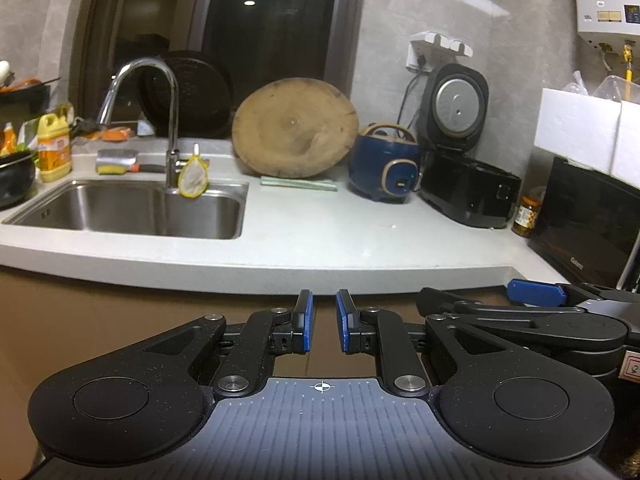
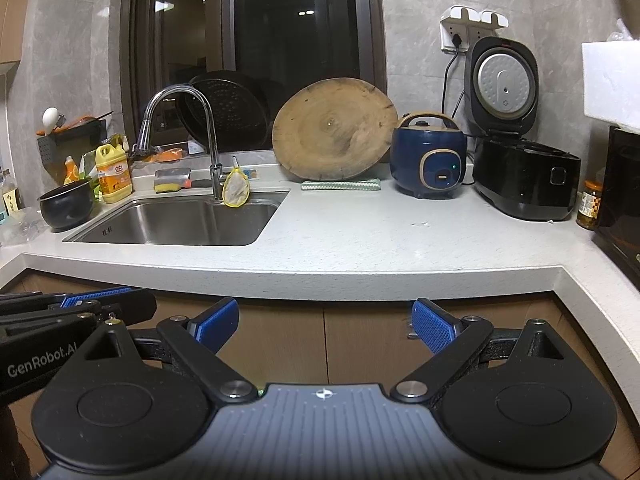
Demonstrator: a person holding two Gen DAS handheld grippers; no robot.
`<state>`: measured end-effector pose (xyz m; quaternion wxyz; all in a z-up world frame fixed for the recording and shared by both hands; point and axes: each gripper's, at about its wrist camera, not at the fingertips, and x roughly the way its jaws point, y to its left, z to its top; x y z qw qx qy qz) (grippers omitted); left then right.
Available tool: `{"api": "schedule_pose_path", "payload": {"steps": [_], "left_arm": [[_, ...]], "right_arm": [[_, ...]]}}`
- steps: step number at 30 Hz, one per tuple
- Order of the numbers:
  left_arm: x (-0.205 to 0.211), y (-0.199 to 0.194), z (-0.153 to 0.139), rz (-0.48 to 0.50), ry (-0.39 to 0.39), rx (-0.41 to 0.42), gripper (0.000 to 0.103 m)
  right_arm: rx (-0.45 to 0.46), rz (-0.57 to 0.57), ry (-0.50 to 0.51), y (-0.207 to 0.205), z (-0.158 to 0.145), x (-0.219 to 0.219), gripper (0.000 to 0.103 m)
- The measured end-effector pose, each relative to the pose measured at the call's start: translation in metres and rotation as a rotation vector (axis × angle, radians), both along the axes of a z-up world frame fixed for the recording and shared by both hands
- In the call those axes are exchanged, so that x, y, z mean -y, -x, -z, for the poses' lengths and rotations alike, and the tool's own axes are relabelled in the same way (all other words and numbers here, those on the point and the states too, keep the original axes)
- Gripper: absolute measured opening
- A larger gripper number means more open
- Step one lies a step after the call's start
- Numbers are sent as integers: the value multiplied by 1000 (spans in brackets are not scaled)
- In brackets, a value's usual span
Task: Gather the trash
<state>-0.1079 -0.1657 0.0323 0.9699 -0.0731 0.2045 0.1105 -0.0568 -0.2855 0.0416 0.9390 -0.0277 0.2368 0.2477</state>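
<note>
Though well beyond left tongs [image 1: 322, 326] and right tongs [image 2: 325, 326], scrap [image 2: 420, 224] on counter [image 2: 340, 240]

A small pale scrap [image 2: 420, 224] lies flat on the white desk [image 2: 340, 240], in the open part in front of the blue cooker [image 2: 429, 162]. It looks thin and crumpled; what it is made of cannot be told.

Two rice cookers: one blue [image 2: 429, 163], one black [image 2: 524, 172]; one round wooden board [image 2: 334, 130]; one sink [image 2: 180, 222]; one faucet [image 2: 188, 136].
</note>
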Motion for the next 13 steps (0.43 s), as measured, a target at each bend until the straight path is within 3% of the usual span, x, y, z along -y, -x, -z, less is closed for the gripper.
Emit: {"api": "schedule_pose_path", "payload": {"steps": [13], "left_arm": [[12, -22, 6, -47, 9, -36, 17]], "right_arm": [[0, 0, 4, -16, 2, 19, 95]]}}
